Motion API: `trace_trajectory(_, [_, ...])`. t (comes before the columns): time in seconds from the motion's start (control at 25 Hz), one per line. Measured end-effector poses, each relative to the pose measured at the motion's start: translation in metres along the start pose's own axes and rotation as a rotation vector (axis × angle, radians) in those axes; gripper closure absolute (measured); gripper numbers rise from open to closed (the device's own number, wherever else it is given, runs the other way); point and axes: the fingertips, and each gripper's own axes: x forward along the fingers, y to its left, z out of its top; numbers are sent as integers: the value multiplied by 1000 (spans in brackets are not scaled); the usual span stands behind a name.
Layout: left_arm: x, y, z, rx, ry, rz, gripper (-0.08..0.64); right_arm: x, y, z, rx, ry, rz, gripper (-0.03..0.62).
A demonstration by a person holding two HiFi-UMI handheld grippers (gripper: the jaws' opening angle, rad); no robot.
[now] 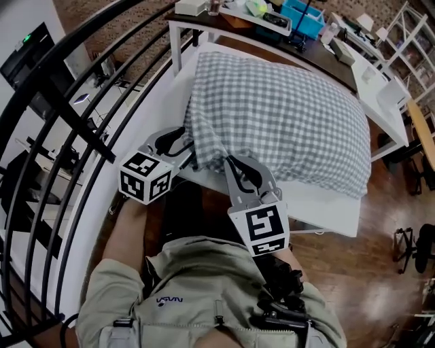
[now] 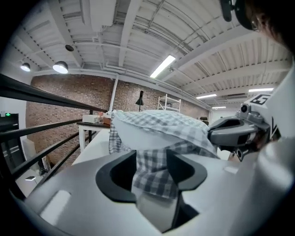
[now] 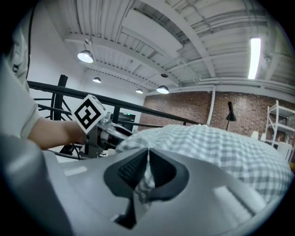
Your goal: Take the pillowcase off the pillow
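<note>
A grey-and-white checked pillowcase covers the pillow on a white table. Its open end faces me. In the left gripper view the white pillow shows under the lifted cloth edge. My left gripper is at the near left corner of that end. Its jaws stand open, with a flap of the pillowcase hanging loosely between them. My right gripper is at the near edge, a little to the right. It is shut on a thin fold of the pillowcase.
A black metal railing runs along the left, close to my left hand. Behind the pillow stands a desk with a blue bin and small items. White shelving stands at the far right, with wooden floor at the right.
</note>
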Motion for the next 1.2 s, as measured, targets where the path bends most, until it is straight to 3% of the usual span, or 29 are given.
trace_trajectory(0.16, [7,-11,17,-24,-29,-67,347,-7,-11,-13,100,-4,-4,578])
trace_trajectory(0.28, [26,-37,7,-57,50,-191,343,-3,-14,-23,191,-10,15,578])
trace_trajectory(0.4, [43,-47,-7,-94,106,-232,341,2,-10,-29,205,-5,30,578])
trace_trajectory(0.56, [43,-36,6,-109,60,-185,525,4,-10,-32,191,0,21,578])
trace_trajectory(0.6, [38,-29,14,-106,35,-157,535,3,-13,-30,187,-10,10,579])
trace_trajectory(0.68, [27,-10,31,-112,-22,-102,540,-1,-22,-23,173,-37,-10,584])
trace_trajectory(0.96, [1,16,80,-162,-174,-41,543,-10,-38,6,35,-88,-67,586])
trace_trajectory(1.2, [-6,25,87,-182,-199,-19,545,-25,-42,-4,1,-36,-82,588])
